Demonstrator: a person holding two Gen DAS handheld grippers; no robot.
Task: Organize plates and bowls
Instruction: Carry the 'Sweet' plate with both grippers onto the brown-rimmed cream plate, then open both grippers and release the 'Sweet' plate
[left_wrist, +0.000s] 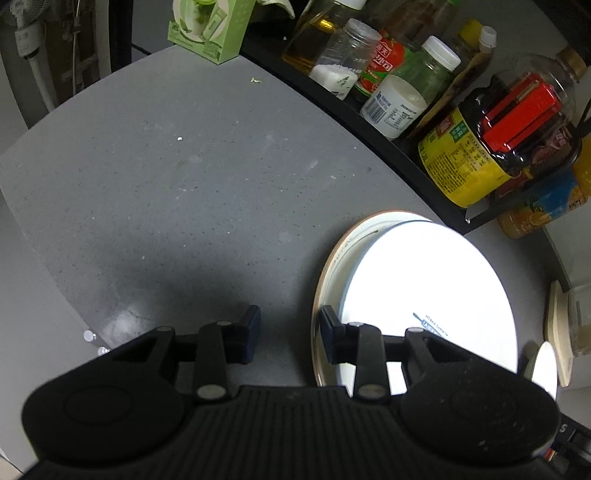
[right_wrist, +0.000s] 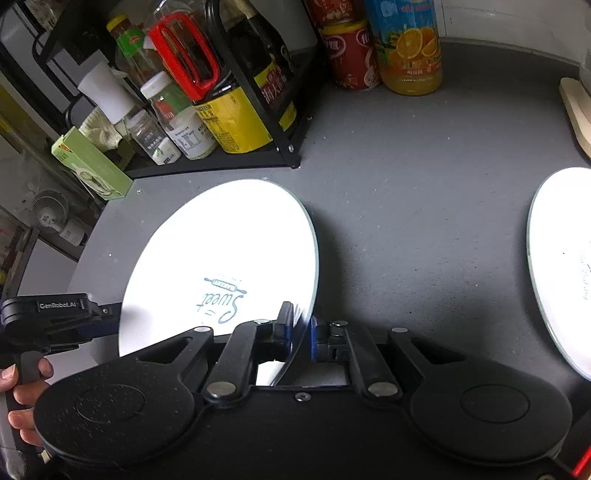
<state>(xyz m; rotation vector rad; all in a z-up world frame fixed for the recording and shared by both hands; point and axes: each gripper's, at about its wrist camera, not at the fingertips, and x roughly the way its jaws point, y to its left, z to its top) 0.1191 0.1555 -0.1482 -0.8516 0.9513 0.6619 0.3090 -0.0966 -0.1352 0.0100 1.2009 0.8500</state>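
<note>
A white plate (right_wrist: 221, 251) with a blue "Sweet" print fills the middle of the right wrist view. My right gripper (right_wrist: 301, 325) is shut on its near rim. In the left wrist view the same white plate (left_wrist: 428, 291) lies over a larger brown-rimmed plate (left_wrist: 332, 273), offset to the right. My left gripper (left_wrist: 290, 332) is open beside them with nothing between its fingers. Its right finger (left_wrist: 330, 332) is over the brown-rimmed plate's left edge. A second white plate (right_wrist: 561, 266) lies flat on the grey counter (right_wrist: 406, 192) at the right.
A black wire rack (right_wrist: 288, 147) holds bottles and jars behind the plates. A green box (left_wrist: 207, 29) stands at the counter's far corner. A juice bottle (right_wrist: 410, 44) and a red can (right_wrist: 351, 55) stand beside the rack. A wooden board (right_wrist: 576, 110) lies far right. A hand (right_wrist: 26, 398) holds the left gripper's grip.
</note>
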